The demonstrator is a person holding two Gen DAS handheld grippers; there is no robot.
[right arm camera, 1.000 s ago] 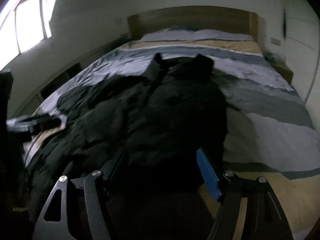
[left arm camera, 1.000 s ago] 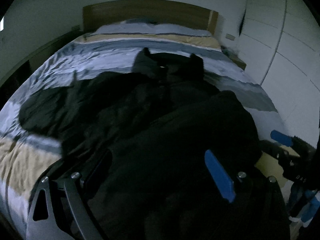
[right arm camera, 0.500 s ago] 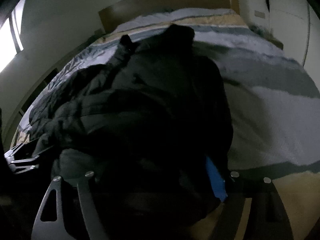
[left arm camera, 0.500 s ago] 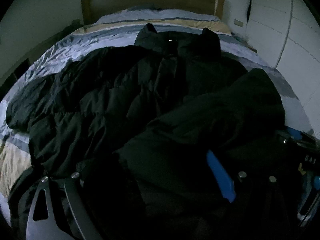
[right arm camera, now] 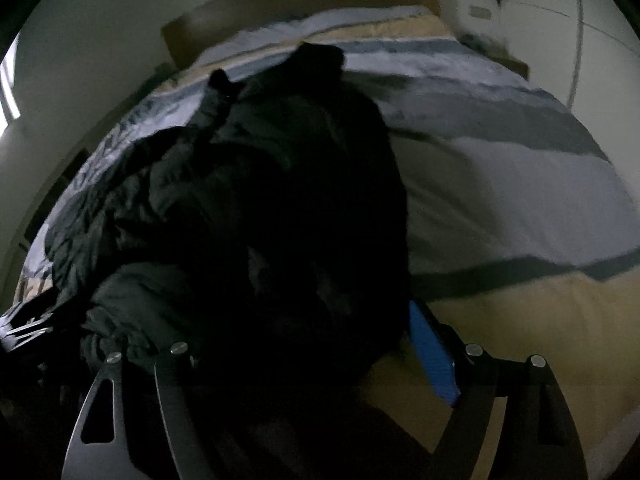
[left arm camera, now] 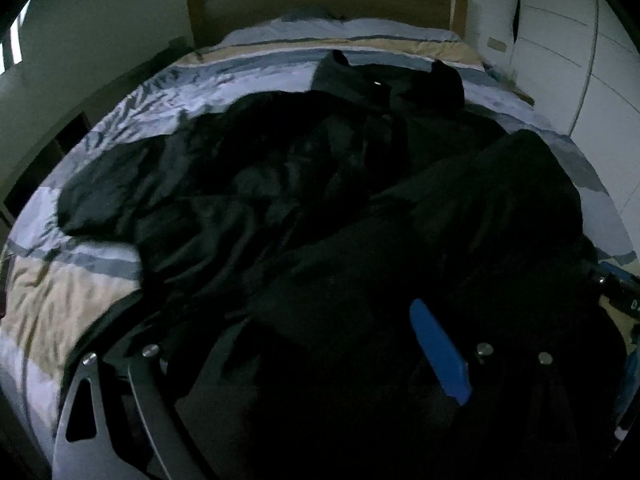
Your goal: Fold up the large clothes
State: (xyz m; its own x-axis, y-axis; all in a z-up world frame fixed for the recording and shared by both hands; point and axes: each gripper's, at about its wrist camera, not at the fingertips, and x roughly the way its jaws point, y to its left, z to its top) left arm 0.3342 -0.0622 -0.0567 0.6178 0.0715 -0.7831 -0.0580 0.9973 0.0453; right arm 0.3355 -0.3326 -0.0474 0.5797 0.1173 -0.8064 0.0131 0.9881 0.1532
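A large black puffer jacket (left arm camera: 304, 184) lies spread on the striped bed (left arm camera: 68, 304), collar toward the headboard. Its right side is folded over toward the middle. My left gripper (left arm camera: 320, 344) sits at the jacket's near hem with black fabric bunched between its fingers; the blue pad (left arm camera: 438, 352) shows. In the right wrist view the jacket (right arm camera: 256, 208) fills the left half, and my right gripper (right arm camera: 304, 356) holds a thick bunch of its fabric, with the blue pad (right arm camera: 434, 360) at its right edge. The right gripper also shows at the far right of the left wrist view (left arm camera: 616, 292).
The bed (right arm camera: 500, 184) has a wooden headboard (left arm camera: 320, 4) and pillows at the far end. White wardrobe doors (left arm camera: 580, 60) stand to the right. A low dark shelf (left arm camera: 48, 160) runs along the left wall. A window (right arm camera: 8, 92) glows at the far left.
The right side of the jacket has been drawn over toward the middle. Both grippers have shifted at the near hem while keeping their hold; the views tilted and rose slightly.
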